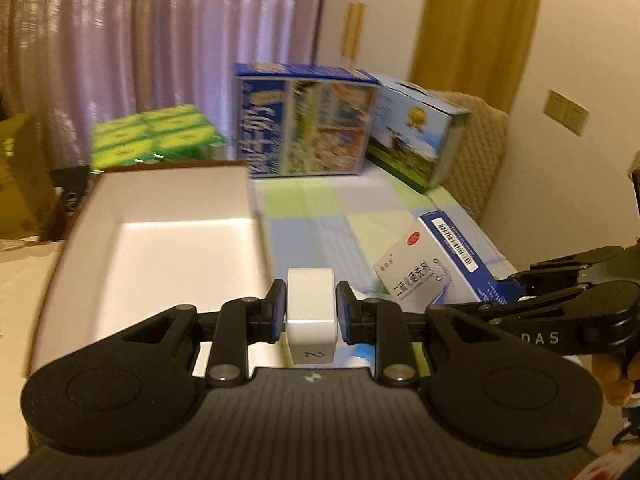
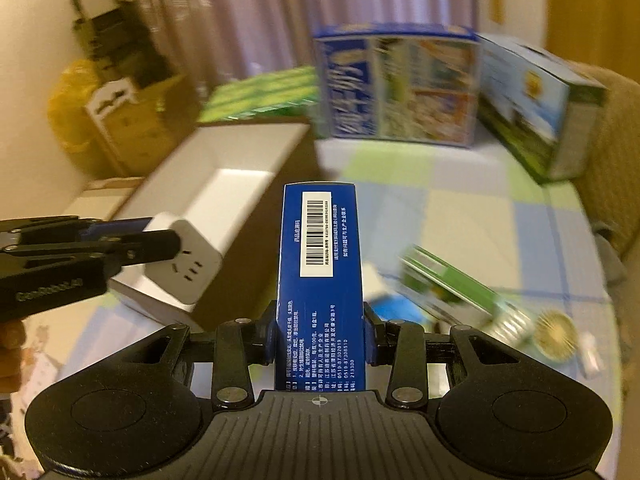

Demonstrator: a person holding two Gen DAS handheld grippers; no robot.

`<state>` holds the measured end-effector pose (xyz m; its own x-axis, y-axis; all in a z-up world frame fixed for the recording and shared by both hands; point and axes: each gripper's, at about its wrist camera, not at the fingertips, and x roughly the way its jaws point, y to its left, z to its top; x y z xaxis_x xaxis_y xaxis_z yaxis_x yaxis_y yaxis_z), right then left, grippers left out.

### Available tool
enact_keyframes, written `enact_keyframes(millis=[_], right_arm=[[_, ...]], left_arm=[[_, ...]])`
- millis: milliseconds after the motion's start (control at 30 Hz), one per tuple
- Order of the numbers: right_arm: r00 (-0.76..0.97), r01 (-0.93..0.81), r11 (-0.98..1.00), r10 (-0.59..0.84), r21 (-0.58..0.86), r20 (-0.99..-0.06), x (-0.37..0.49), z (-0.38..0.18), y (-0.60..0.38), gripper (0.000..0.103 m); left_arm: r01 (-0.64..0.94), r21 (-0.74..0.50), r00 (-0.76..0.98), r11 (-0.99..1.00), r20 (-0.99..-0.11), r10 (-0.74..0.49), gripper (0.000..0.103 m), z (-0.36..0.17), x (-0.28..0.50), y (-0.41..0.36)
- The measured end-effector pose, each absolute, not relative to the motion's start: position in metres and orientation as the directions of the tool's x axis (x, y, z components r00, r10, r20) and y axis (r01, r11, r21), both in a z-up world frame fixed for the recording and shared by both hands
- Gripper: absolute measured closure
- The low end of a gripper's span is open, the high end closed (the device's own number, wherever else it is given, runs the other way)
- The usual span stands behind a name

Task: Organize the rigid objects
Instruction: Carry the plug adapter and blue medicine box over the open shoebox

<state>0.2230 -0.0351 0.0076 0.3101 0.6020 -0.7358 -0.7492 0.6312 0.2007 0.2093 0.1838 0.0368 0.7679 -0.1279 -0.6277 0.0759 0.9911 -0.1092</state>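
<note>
Both grippers are loaded. Left gripper (image 1: 310, 308) is clamped on a white adapter (image 1: 310, 312), a small socket cube, held just beside the near corner of the open white box (image 1: 160, 248). Right gripper (image 2: 320, 332) pinches a blue carton (image 2: 322, 280) by its narrow sides, barcode face up, above the checked cloth (image 2: 480, 184) and near the box's right wall.

As far as I can judge, the sorting is barely begun: the box floor looks bare wherever it shows, and neither thing is in it yet. More is left on the table to the right: a green packet (image 2: 448, 280) lying tilted and a round tin (image 2: 554, 334), both smeared by blur.

At the back stand two big printed cartons (image 1: 308, 120) and a stack of green packs (image 1: 156, 132); whether they belong to the job I cannot say.

Near parts of the box are hidden behind the left gripper, so something small could lie there unseen. Only a bit of each hand shows at the picture edges.
</note>
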Motion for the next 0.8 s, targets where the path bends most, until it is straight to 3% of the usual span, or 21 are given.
enact_keyframes(millis=[400,800], right_arm=[[0.214,-0.822,0.52,0.662,0.235,-0.718,0.203,0.007,0.089,0.067],[0.273,-0.766,0.626,0.52,0.144,-0.809,0.204,-0.045,0.165,0.067]], left_arm=[[-0.076,-0.052,0.764,0.996,-0.645,0.024,0.081,0.034,0.212,0.274],[-0.126,-0.031,0.687,0.991,-0.724,0.065,0.081,-0.01,0.242,0.327]])
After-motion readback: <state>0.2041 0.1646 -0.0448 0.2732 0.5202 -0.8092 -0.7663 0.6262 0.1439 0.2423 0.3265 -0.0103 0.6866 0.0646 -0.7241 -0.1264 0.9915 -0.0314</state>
